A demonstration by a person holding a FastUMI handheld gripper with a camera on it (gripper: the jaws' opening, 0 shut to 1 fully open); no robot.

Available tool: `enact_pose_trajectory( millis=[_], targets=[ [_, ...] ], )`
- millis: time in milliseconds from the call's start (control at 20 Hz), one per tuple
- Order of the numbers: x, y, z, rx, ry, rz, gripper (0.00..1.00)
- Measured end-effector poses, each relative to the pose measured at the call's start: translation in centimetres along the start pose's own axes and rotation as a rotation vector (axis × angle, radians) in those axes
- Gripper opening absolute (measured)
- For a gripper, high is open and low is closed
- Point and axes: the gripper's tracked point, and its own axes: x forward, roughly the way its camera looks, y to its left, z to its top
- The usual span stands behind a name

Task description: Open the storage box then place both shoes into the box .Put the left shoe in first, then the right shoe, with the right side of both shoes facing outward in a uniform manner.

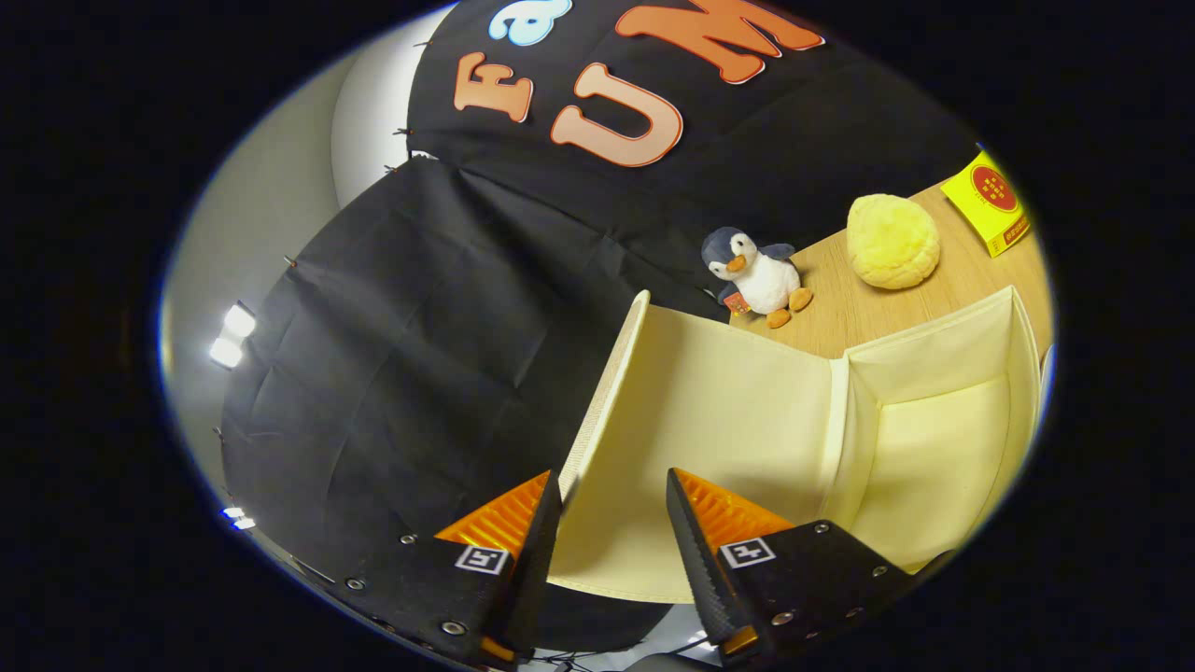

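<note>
Gripper view: my gripper [611, 495] has its fingers part open, w/ the cream lid flap [709, 411] of the storage box [943, 439] between them; can't tell if both press on it. Flap stands raised, box interior open at 3 o'clock of the fingers. Beyond, on the wood counter [831, 317]: penguin plush [756, 275] at 1 o'clock, yellow bun-shaped plush [892, 241] and yellow packet [991, 201] at 2 o'clock.
</note>
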Motion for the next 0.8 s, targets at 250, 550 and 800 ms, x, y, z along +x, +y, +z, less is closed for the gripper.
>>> enact_pose_trajectory(
  millis=[250, 550, 800],
  targets=[
    [-0.5, -3.1, 0.2, -0.092, -0.017, -0.122, 0.97],
    [-4.6, -6.5, 3.9, -0.151, -0.153, -0.239, 0.98],
    [-9.2, -10.6, 5.9, -0.194, -0.226, -0.368, 0.98]
  ],
)
